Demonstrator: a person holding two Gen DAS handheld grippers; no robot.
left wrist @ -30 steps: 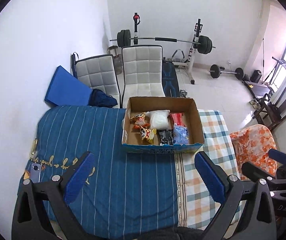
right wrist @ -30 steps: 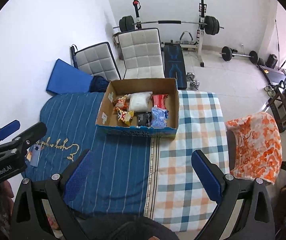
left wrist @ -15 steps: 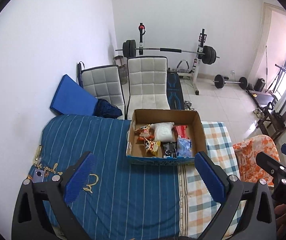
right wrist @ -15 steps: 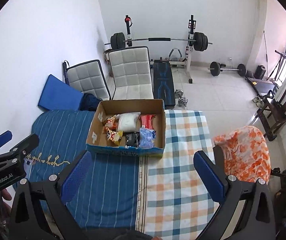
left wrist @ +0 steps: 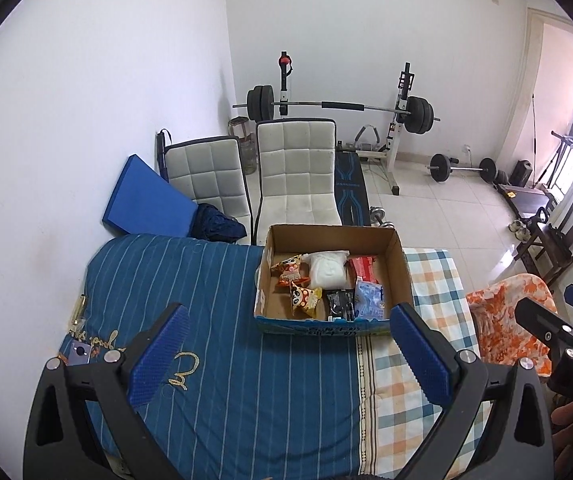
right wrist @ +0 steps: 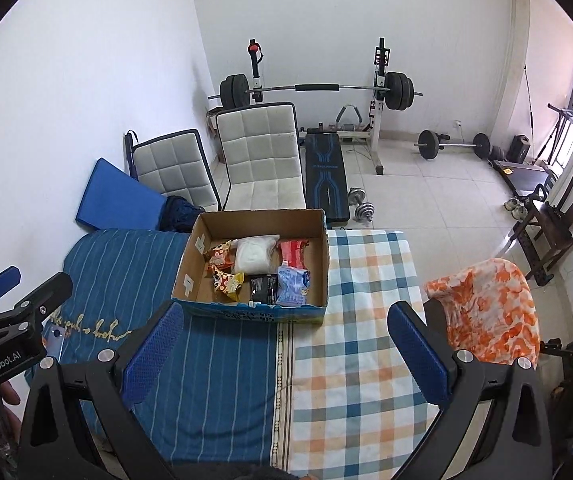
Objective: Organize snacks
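A cardboard box (left wrist: 400, 264) (right wrist: 190, 256) stands on the cloth-covered table and holds several snack packets: orange panda packets (left wrist: 304, 298) (right wrist: 225, 278), a white bag (left wrist: 328, 272) (right wrist: 254, 256), a red packet (left wrist: 362, 268) (right wrist: 293, 252), a black packet (left wrist: 338, 304) (right wrist: 264, 288) and a pale blue packet (left wrist: 369, 296) (right wrist: 292, 280). My left gripper (left wrist: 286, 354) hangs open above the table, short of the box. My right gripper (right wrist: 286, 354) is open too, over the seam between the cloths. Neither holds anything.
A blue striped cloth (left wrist: 190, 280) and a checked cloth (right wrist: 366, 280) cover the table. A phone (left wrist: 79, 352) lies at the left edge. Two white chairs (left wrist: 294, 176) stand behind the table, an orange floral chair (right wrist: 486, 304) to the right. Weight gear fills the far floor.
Both grippers have pulled back and risen from the table, so the box looks smaller and sits lower in both views. Their jaws have stayed open.
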